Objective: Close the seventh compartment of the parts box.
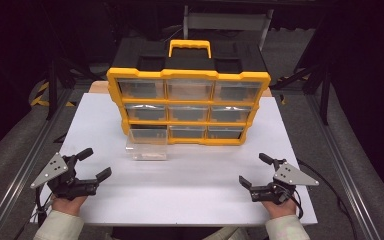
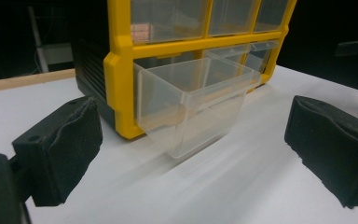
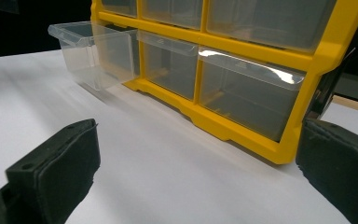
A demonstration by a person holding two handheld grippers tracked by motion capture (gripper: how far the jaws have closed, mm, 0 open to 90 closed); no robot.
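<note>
A yellow and black organizer case (image 1: 188, 100) with clear drawers stands upright at the middle of the white table (image 1: 190, 195). Its bottom-left clear drawer (image 1: 146, 144) is pulled most of the way out, resting on the table, and holds something pale at its bottom. The drawer also shows in the left gripper view (image 2: 193, 100) and the right gripper view (image 3: 93, 53). My left gripper (image 1: 94, 164) stands open near the table's front left, nothing between its pads (image 2: 60, 149). My right gripper (image 1: 254, 170) stands open at the front right, equally empty.
The case (image 3: 242, 79) has a yellow carry handle (image 1: 190, 47) on top. A metal chair (image 1: 227, 22) stands behind the table. Dark frame rails run along both table sides. Bare white tabletop lies between the two grippers and the case.
</note>
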